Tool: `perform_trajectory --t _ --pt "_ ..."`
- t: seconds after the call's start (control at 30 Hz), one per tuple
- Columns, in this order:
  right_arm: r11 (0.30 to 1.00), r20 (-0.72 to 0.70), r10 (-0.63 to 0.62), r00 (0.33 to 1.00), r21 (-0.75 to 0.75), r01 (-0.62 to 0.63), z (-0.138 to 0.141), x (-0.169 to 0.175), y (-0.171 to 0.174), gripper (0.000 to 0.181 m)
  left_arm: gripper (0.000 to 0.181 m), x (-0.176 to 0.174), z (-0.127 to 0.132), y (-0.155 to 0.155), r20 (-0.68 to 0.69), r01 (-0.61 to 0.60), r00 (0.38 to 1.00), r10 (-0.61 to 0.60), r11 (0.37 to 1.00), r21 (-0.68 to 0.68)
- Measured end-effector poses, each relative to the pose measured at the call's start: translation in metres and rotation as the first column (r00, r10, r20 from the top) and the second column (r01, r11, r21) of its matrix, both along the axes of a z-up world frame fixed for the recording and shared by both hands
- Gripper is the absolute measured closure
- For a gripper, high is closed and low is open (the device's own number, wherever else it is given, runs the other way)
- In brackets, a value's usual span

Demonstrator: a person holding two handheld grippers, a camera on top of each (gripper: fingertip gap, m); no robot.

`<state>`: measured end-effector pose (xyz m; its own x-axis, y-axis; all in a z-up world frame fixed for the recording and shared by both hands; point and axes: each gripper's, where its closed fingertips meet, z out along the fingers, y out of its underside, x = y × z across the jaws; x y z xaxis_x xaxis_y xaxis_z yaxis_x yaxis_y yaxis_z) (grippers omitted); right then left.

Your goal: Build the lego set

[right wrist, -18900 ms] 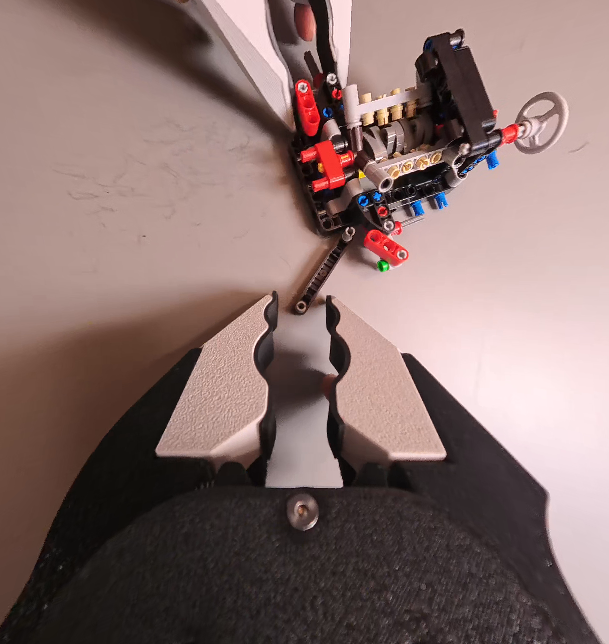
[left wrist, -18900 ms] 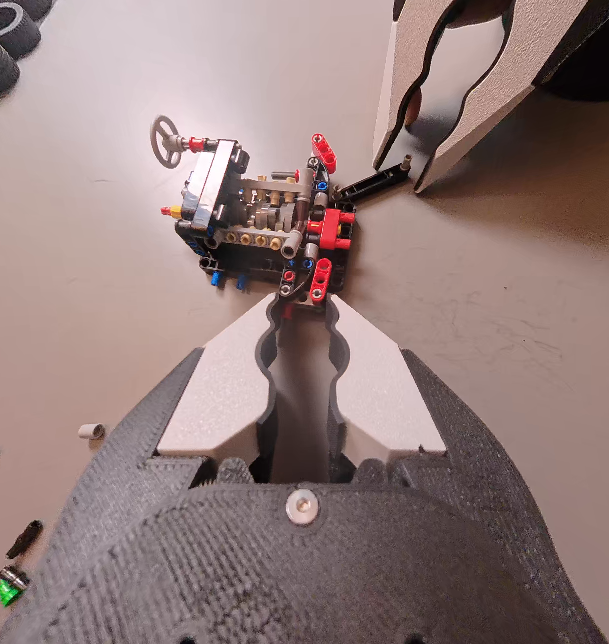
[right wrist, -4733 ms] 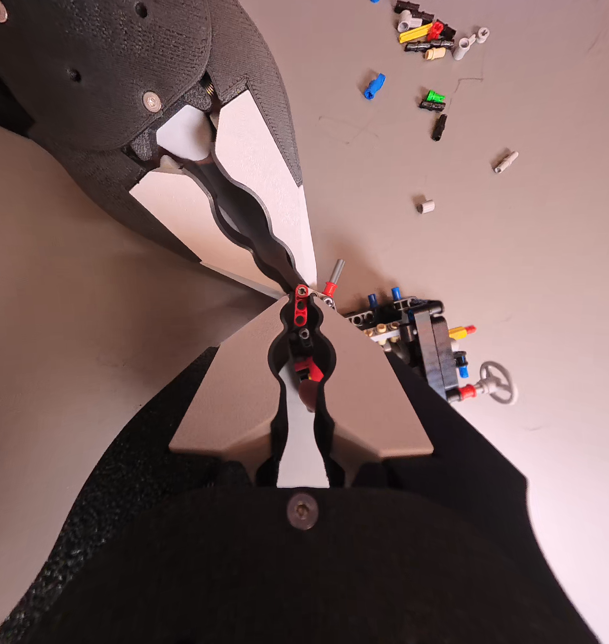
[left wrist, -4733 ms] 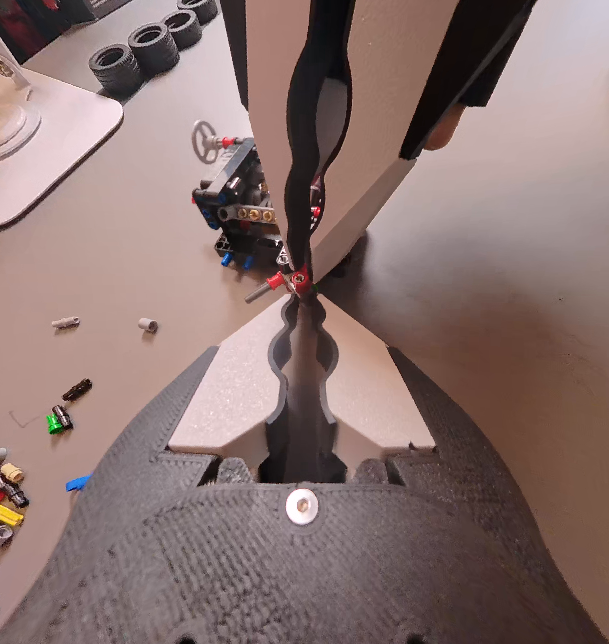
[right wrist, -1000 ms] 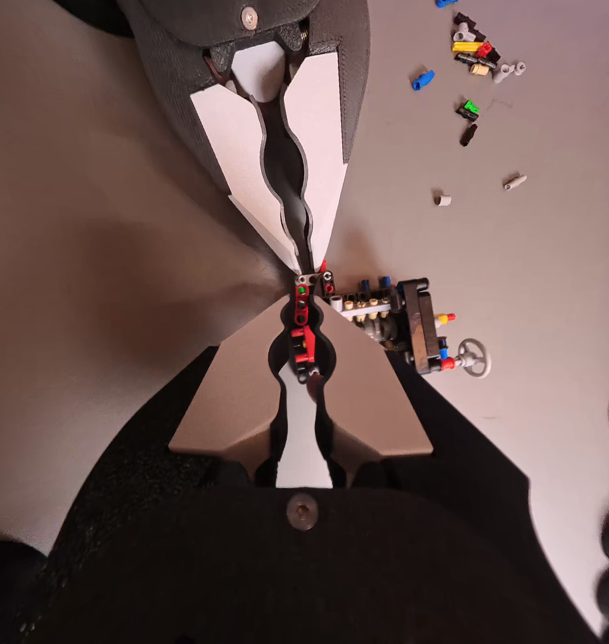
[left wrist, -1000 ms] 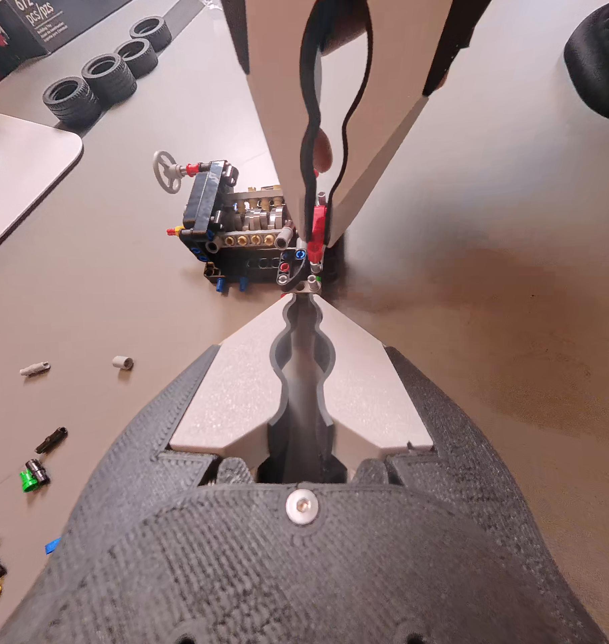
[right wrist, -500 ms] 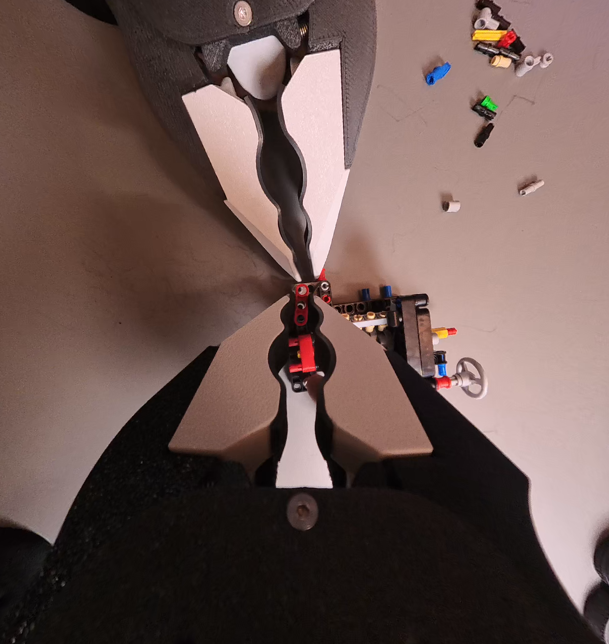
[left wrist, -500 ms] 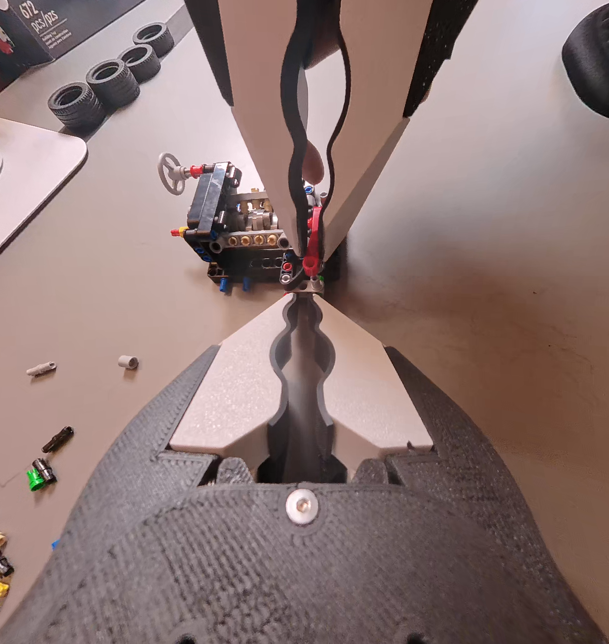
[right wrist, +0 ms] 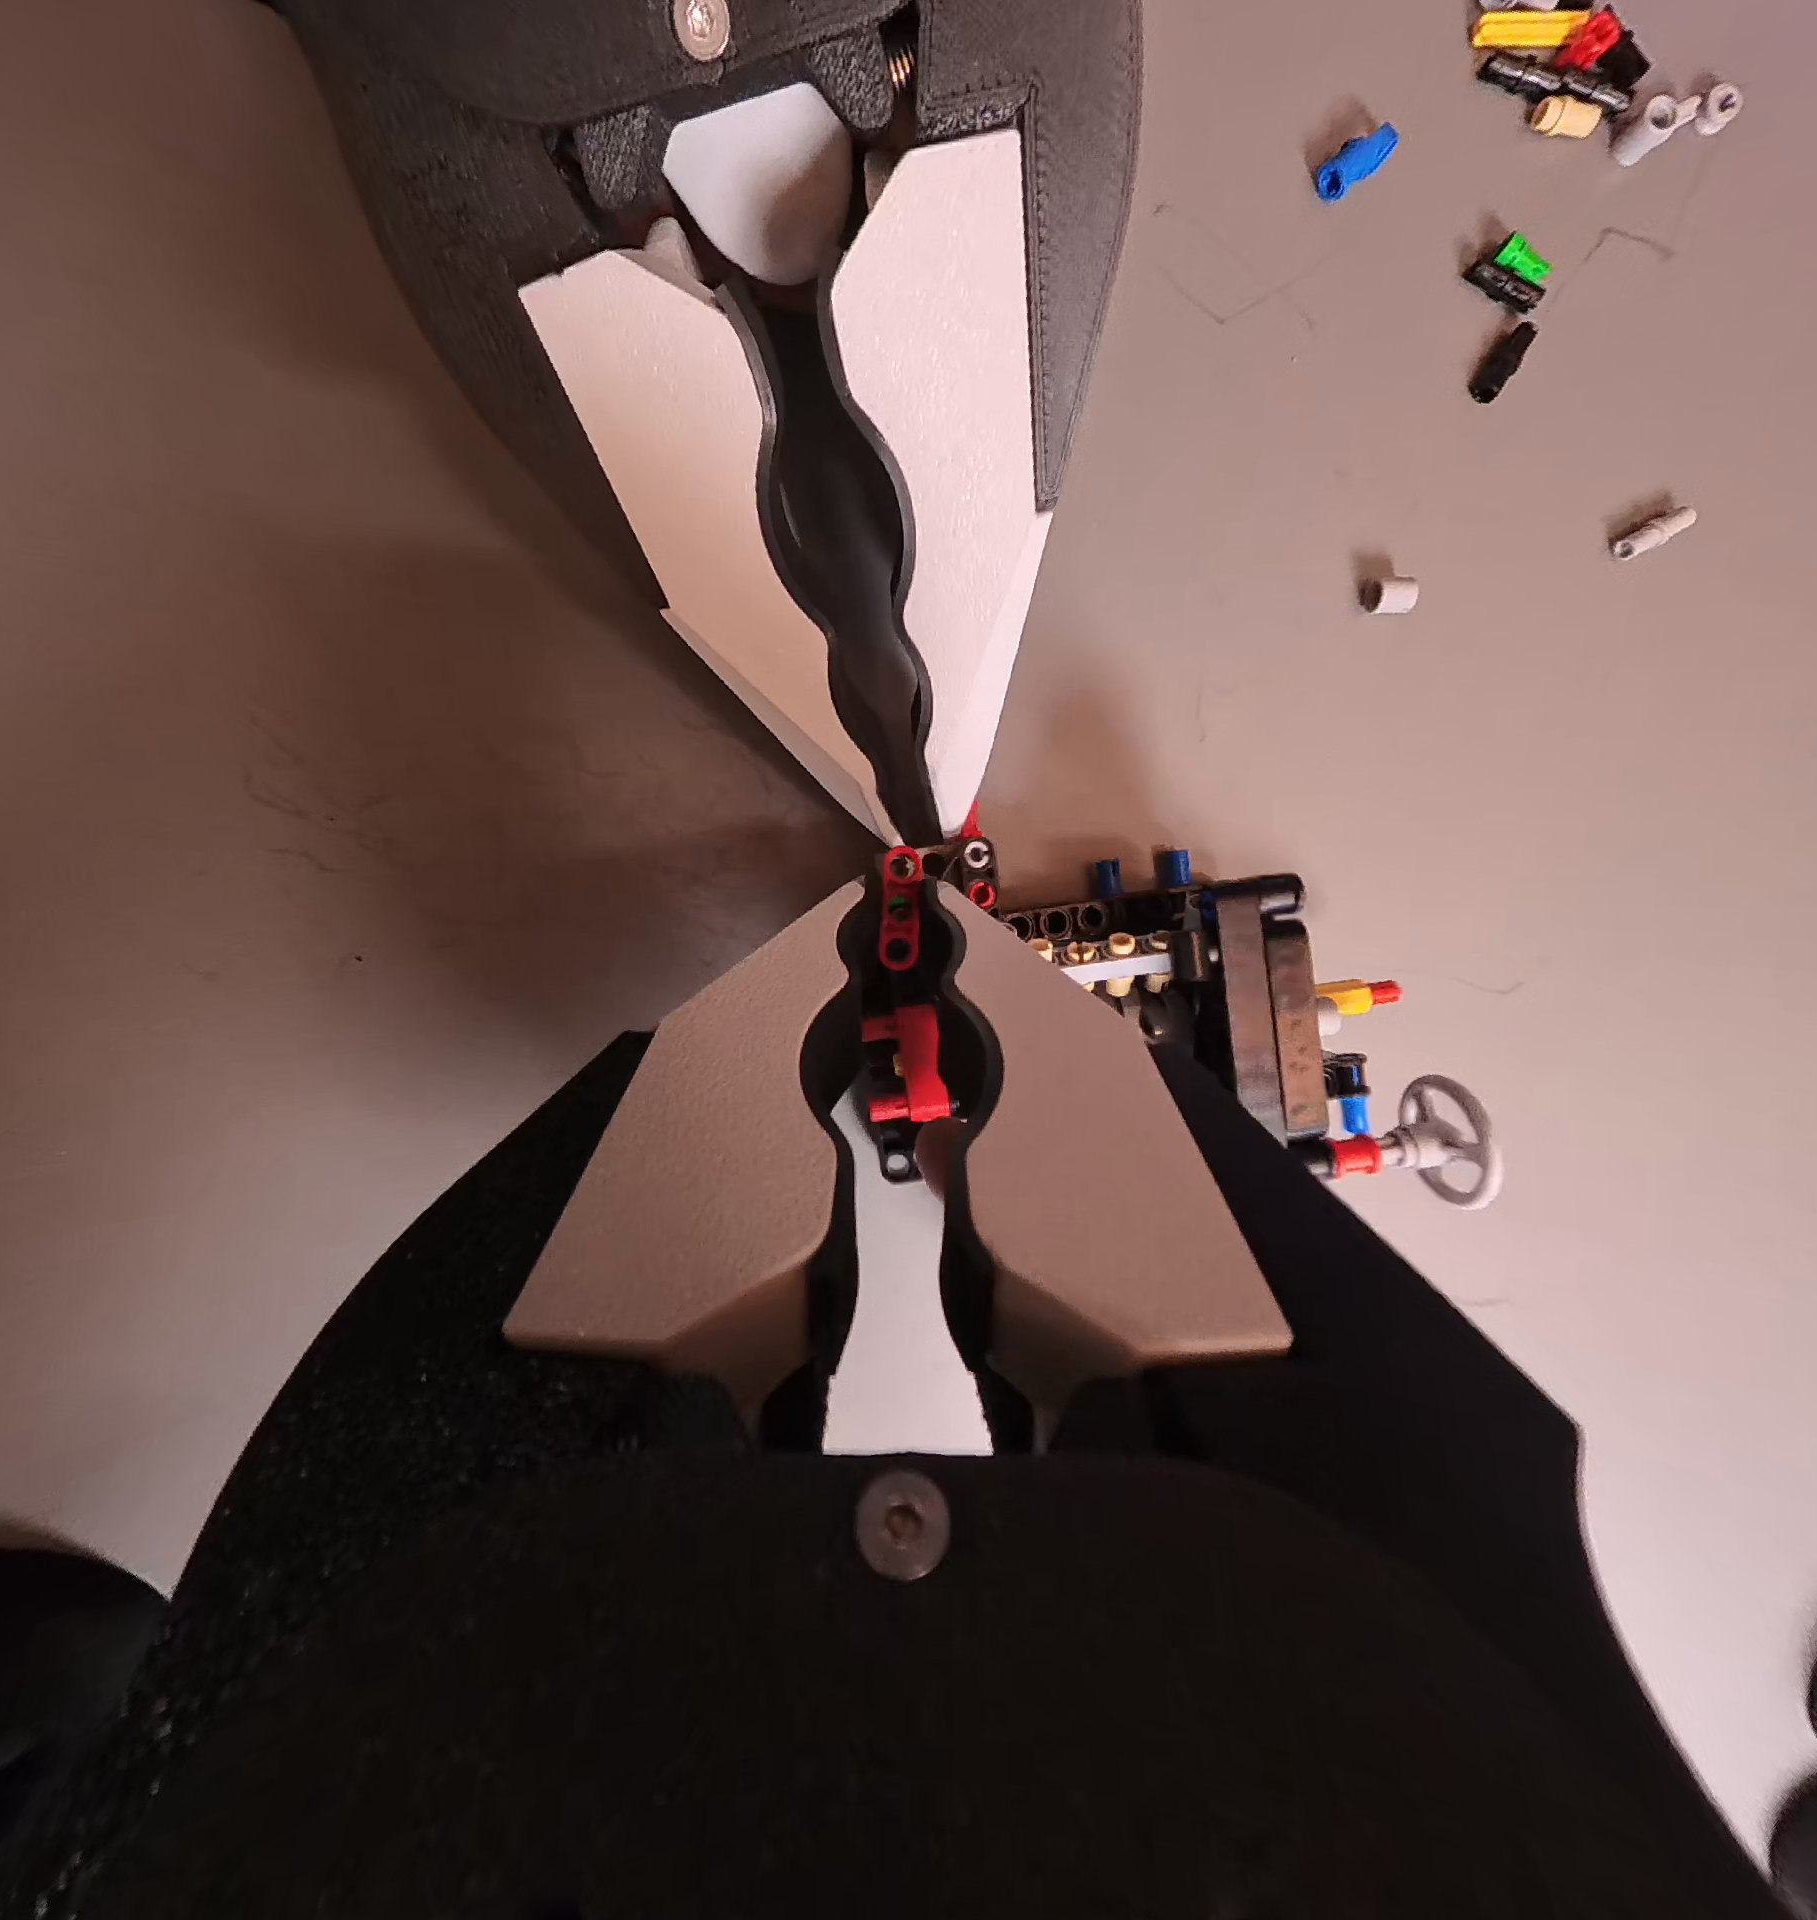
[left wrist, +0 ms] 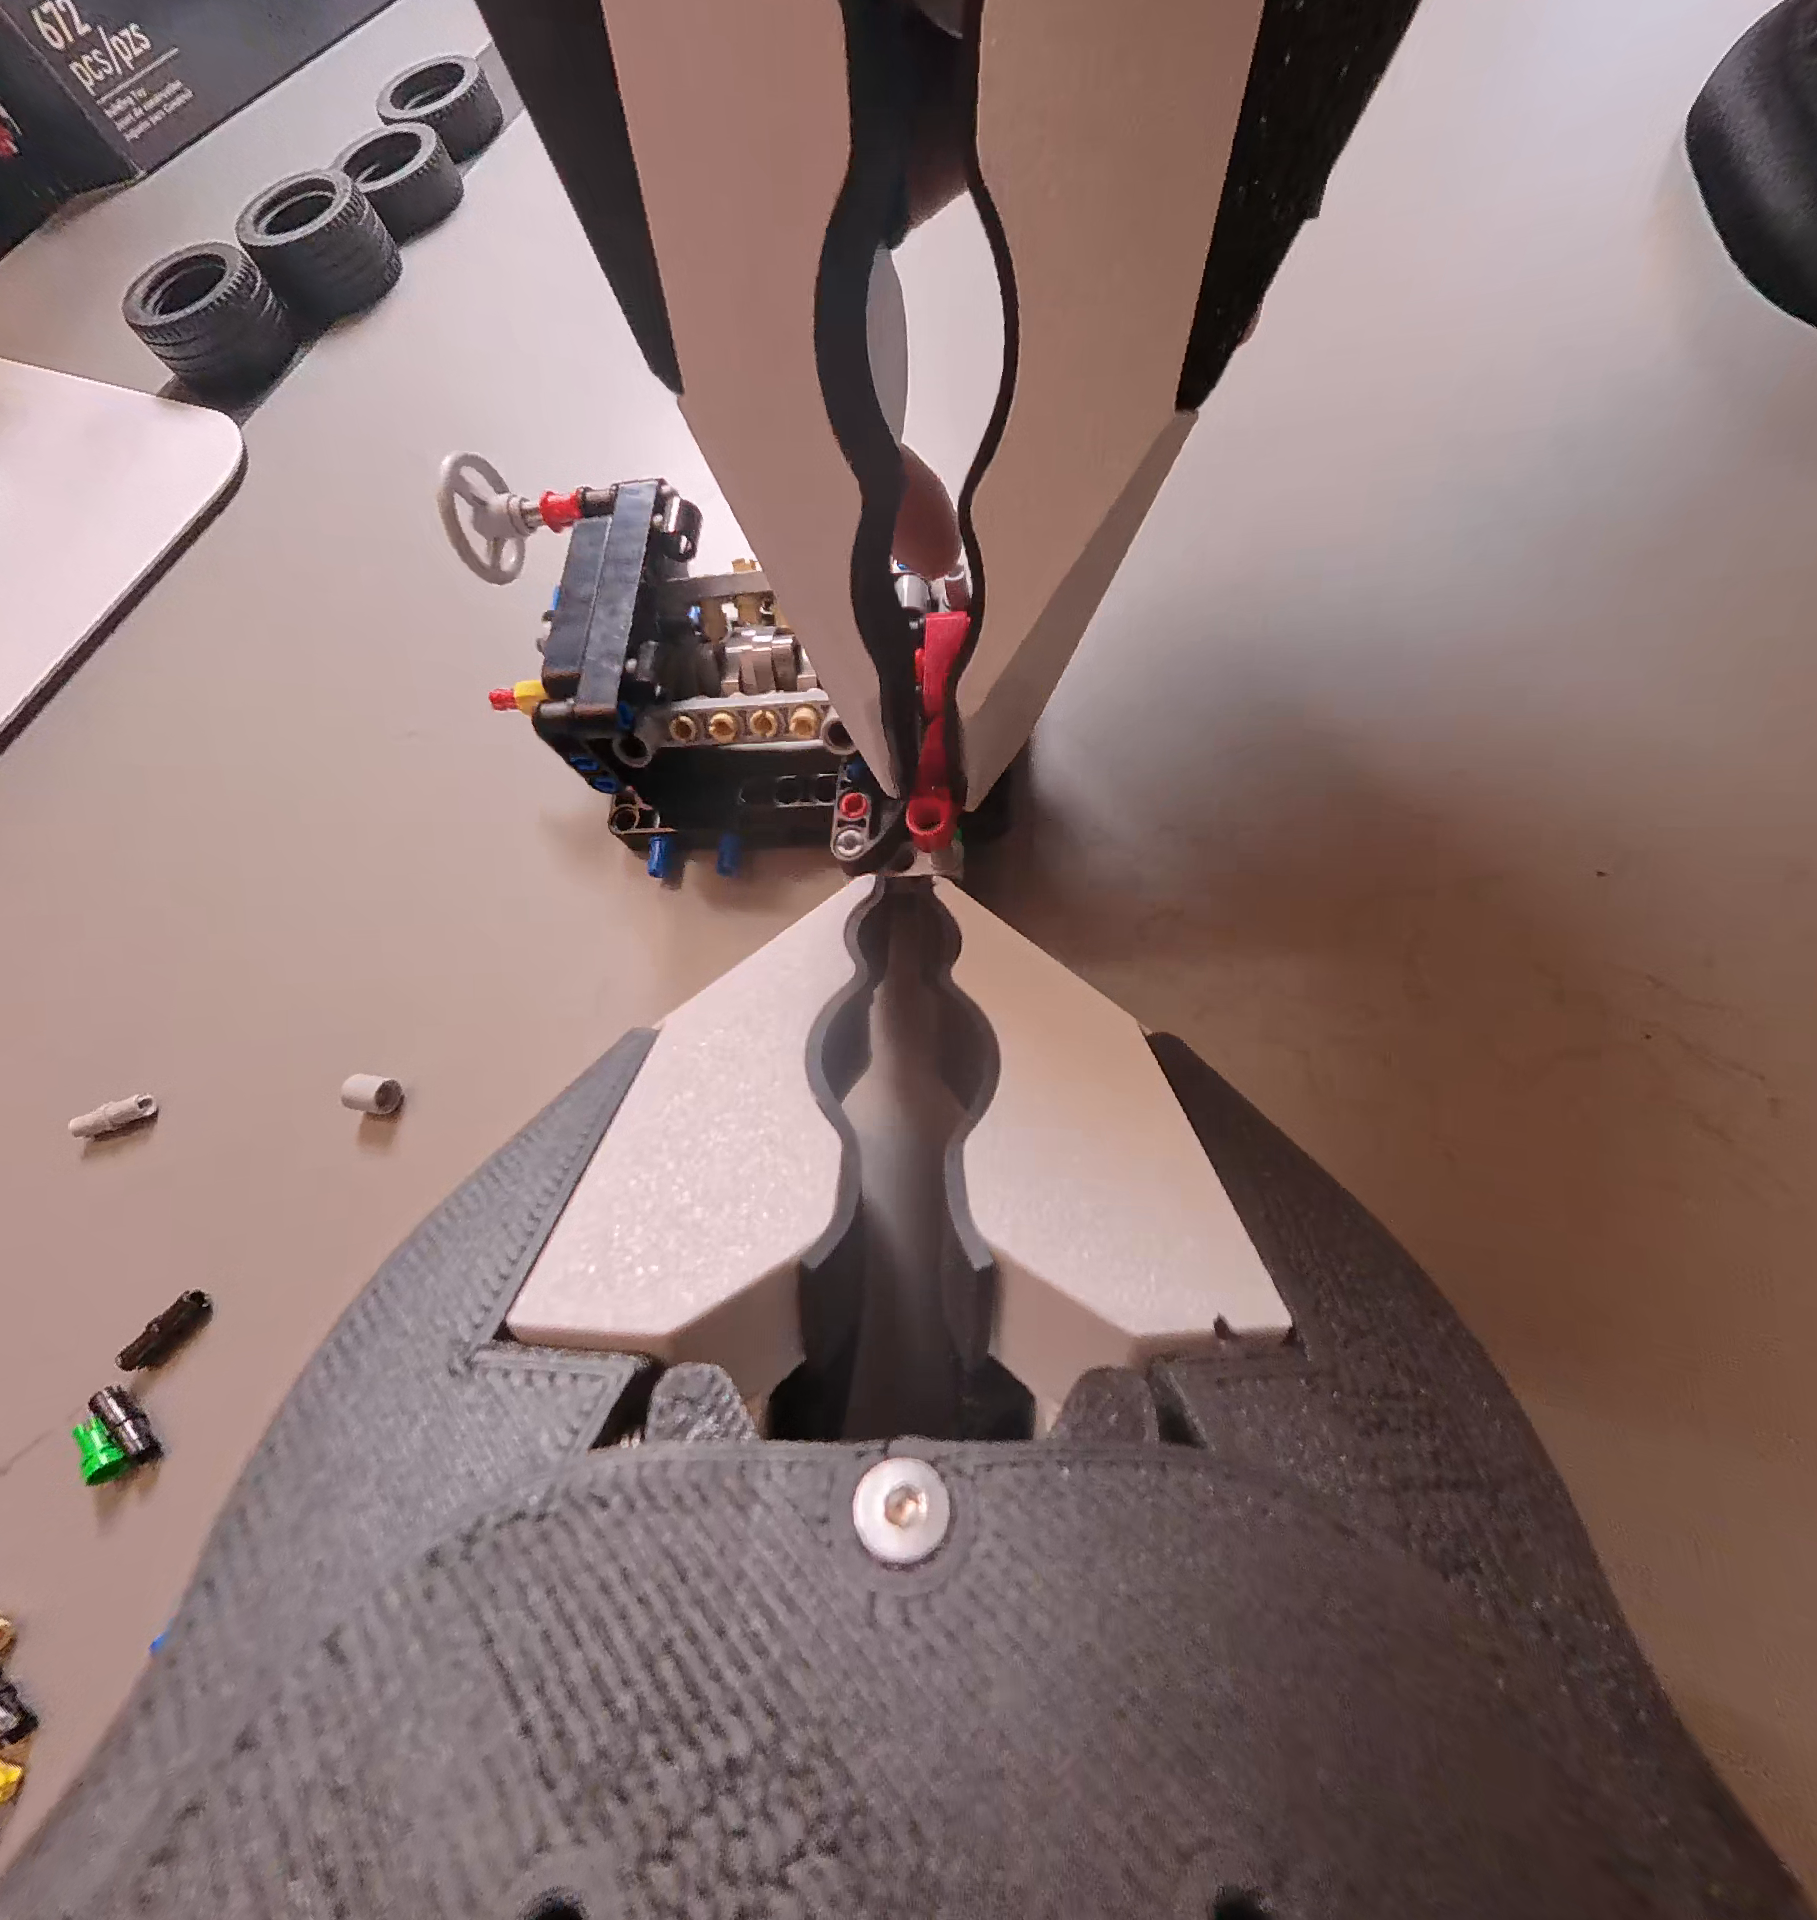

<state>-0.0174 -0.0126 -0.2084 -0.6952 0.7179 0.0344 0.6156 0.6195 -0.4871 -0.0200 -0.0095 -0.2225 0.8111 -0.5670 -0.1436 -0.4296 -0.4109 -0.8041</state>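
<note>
The lego model (left wrist: pixel 717 707) is a black frame with grey gears, tan pins and a grey steering wheel (left wrist: pixel 480 514) at its far left end. My left gripper (left wrist: pixel 906 883) is shut on a small grey piece at the model's near right corner. My right gripper (left wrist: pixel 930 800) comes down from the top and is shut around the model's right end, with a red beam (left wrist: pixel 935 717) between its fingers. In the right wrist view the model (right wrist: pixel 1247 997) sticks out to the right of my right gripper (right wrist: pixel 904 894). The red beam (right wrist: pixel 899 914) sits between its jaws, and the left gripper (right wrist: pixel 925 826) meets it tip to tip.
Several black tyres (left wrist: pixel 301 239) and a dark box (left wrist: pixel 52 94) stand at the far left, next to a white plate (left wrist: pixel 73 499). Loose pins lie on the left: a grey sleeve (left wrist: pixel 372 1093), a grey pin (left wrist: pixel 112 1117), a black pin (left wrist: pixel 164 1330) and a green-and-black piece (left wrist: pixel 114 1439). Less than 4 cm separates the two grippers' tips. The black pin (left wrist: pixel 164 1330) is about equally far from each gripper, around 15 cm. Seen from the right wrist view (right wrist: pixel 1505 366) as well.
In the last second the red beam in my right gripper has come down to the left gripper's tips. Both grippers stay shut on the model's end.
</note>
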Motion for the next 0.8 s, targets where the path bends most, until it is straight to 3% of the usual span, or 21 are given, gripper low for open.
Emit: perform_trajectory --t 0.33,0.8 --pt "0.996 0.031 0.054 0.998 0.069 -0.056 -0.0023 0.0016 0.0003 0.176 0.181 0.0010 -0.0016 0.0014 -0.003 0.000 1.000 0.000 1.000 -0.006" --pt "0.993 0.059 0.107 0.993 0.051 -0.110 -0.0039 0.0026 -0.0003 0.175 0.179 0.0037 0.0010 -0.0010 0.015 0.016 1.000 -0.016 1.000 0.005"
